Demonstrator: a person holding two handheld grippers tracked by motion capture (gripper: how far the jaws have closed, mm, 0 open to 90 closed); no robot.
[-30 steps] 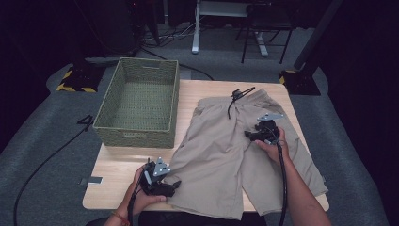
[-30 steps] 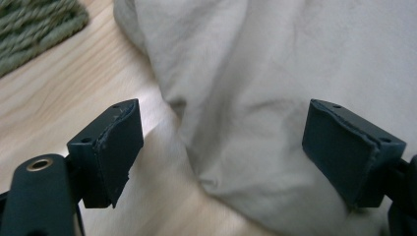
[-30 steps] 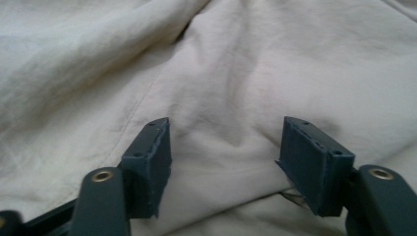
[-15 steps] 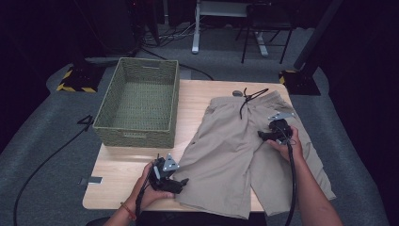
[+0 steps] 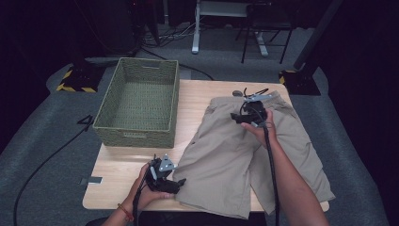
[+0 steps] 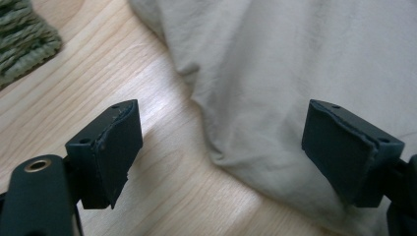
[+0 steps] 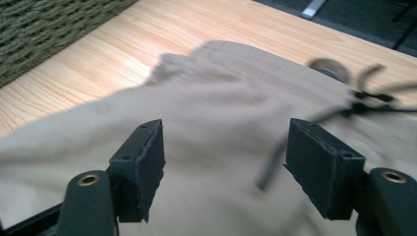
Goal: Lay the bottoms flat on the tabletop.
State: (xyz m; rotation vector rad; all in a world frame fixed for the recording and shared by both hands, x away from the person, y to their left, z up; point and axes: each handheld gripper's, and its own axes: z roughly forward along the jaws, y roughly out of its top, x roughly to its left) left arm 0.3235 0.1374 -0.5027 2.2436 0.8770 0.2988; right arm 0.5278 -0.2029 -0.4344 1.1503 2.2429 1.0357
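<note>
**Inspector:** Largest first. Where do the shorts lie?

**Assistant:** Flat on the table, just right of the woven basket, waistband at the far side.

**Inspector:** The tools?

**Assistant:** The right gripper hovers over the waistband near the drawstring, jaws wide apart, gripping nothing. The left gripper sits at the shorts' near left hem, jaws spread and empty.

**Inspector:** Step in hand?

**Assistant:** Seemingly positioning for a grasp. Next, each jaw pair must close on cloth.
</note>
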